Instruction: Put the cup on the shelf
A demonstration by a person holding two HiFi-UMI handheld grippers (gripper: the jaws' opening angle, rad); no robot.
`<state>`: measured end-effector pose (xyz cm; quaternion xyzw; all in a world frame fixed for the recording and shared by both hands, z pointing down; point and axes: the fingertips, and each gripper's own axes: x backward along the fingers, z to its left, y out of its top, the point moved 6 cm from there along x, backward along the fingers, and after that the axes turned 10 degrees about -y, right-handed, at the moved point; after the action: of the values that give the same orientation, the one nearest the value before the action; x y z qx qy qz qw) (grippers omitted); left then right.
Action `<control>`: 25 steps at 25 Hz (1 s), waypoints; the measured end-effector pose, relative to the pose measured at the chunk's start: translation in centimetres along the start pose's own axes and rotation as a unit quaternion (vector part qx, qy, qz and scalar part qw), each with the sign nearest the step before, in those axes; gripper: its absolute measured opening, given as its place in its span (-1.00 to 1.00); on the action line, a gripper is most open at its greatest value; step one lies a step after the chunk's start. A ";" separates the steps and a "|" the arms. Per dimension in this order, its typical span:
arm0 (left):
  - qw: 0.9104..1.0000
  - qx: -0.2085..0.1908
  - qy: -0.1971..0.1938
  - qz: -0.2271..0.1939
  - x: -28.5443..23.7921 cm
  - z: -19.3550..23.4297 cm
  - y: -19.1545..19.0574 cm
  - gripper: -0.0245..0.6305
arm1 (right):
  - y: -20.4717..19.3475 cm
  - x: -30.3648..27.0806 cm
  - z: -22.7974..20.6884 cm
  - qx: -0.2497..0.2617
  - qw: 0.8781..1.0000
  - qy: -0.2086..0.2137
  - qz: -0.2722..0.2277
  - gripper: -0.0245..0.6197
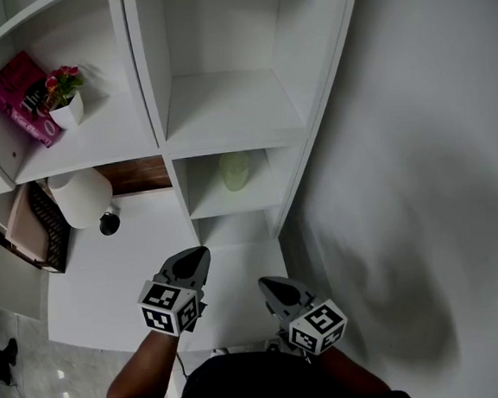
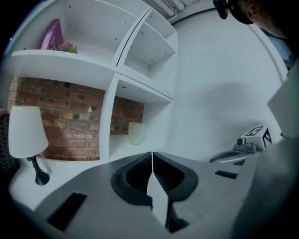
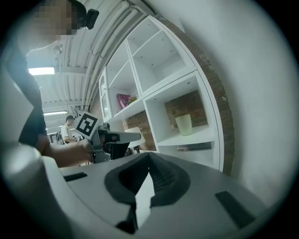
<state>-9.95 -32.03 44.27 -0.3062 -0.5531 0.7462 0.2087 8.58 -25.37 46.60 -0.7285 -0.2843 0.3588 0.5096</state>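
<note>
A pale green cup [image 1: 235, 170] stands upright in the low compartment of the white shelf unit [image 1: 226, 131]; it also shows as the cup [image 2: 135, 133] and the cup [image 3: 183, 124] in the two gripper views. Both grippers hang back from the shelf, above the white desk, well short of the cup. My left gripper [image 1: 200, 253] is shut, its jaws meeting with nothing between them [image 2: 152, 154]. My right gripper [image 1: 265, 282] is shut and empty too [image 3: 149, 155]. Each gripper sees the other beside it: the right gripper [image 2: 233, 153], the left gripper [image 3: 119, 137].
A white lamp [image 1: 82, 197] stands on the desk [image 1: 109, 284] left of the shelf. A pink book [image 1: 23, 96] and a potted flower [image 1: 65, 101] occupy the upper left compartment. A white wall [image 1: 417, 136] runs along the right. A person [image 3: 70, 128] stands far behind.
</note>
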 end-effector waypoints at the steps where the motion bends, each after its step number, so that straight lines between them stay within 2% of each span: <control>1: 1.000 0.005 0.003 0.004 0.5 0.0 -0.5 -0.89 | 0.0 0.0 0.1 0.000 1.000 0.001 -0.002 -0.91; 12: 1.000 0.024 0.006 0.019 4.0 -1.2 -4.1 -0.90 | -0.1 -0.2 0.5 0.005 1.000 -0.003 -0.002 -0.91; 18: 1.000 0.023 0.006 0.018 4.9 -2.2 -5.0 -0.90 | -0.9 -0.7 0.9 0.011 1.000 -0.007 0.016 -0.91; 25: 1.000 0.025 0.003 0.015 5.5 -3.2 -5.2 -0.90 | -1.0 -0.9 1.5 0.003 1.000 0.010 0.015 -0.91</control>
<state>-11.84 -24.64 47.37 -0.3110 -0.5294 0.7618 0.2064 6.81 -24.91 47.46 -0.7350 -0.2666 0.3600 0.5090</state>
